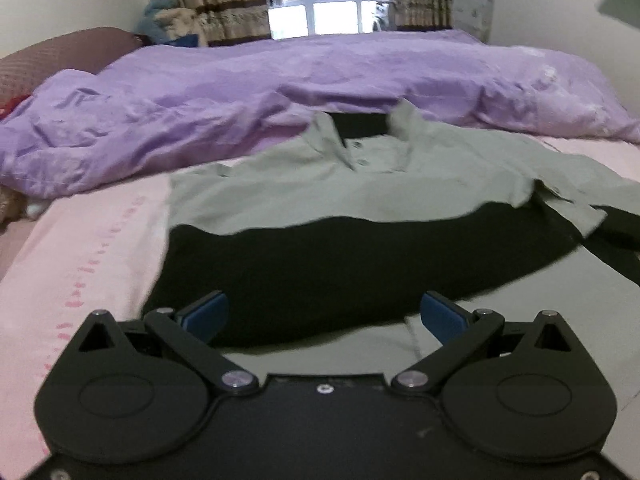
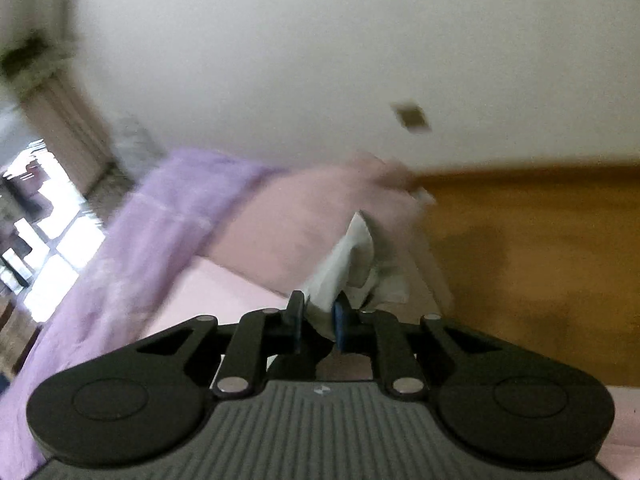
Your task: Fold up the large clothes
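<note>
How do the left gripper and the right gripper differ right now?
The left gripper has its jaws wide apart with nothing between them; the right gripper is pinched on a fold of grey-green shirt. Left hovers over the spread shirt; right faces the wall. Both have blue pads.

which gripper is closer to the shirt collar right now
Cannot tell: the open left gripper hovers over the shirt's hem, facing the collar. The right gripper pinches grey fabric, collar out of its view.
</note>
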